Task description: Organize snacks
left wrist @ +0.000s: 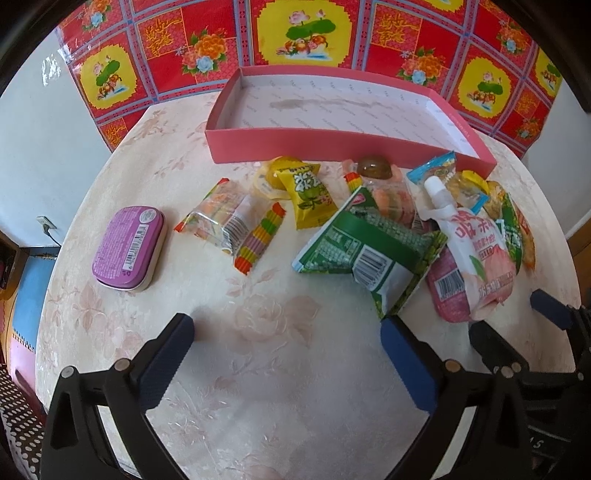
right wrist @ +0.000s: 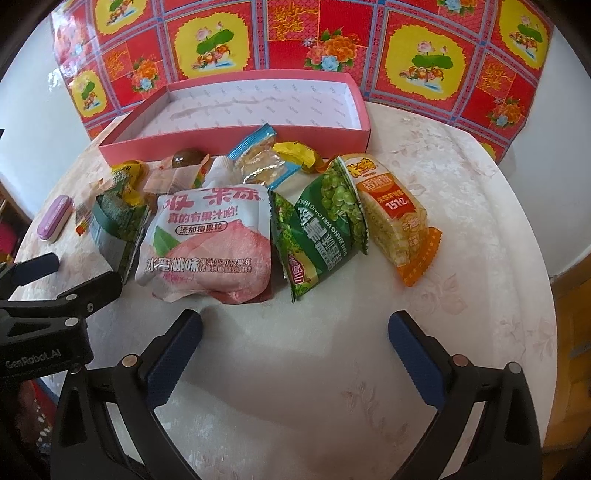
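Note:
A pink shallow box [left wrist: 332, 142] [right wrist: 236, 138] stands bare inside at the table's far side. Snacks lie in a loose row in front of it: a purple tin [left wrist: 127, 248] [right wrist: 54, 218], a clear rainbow-edged packet [left wrist: 229, 221], a yellow candy packet [left wrist: 308, 195], a green pea bag [left wrist: 369, 254] [right wrist: 321, 225], a peach jelly pouch [left wrist: 476, 254] [right wrist: 210, 240] and an orange rice-cracker pack [right wrist: 399, 218]. My left gripper [left wrist: 288, 332] is open over bare tablecloth near the green bag. My right gripper [right wrist: 295, 325] is open just short of the pouch.
The round table has a pale floral cloth [left wrist: 258, 369] [right wrist: 461, 155]. A red and yellow patterned sheet [left wrist: 303, 33] hangs on the wall behind the box. In the right wrist view the other gripper's black body [right wrist: 40, 306] sits at the left edge.

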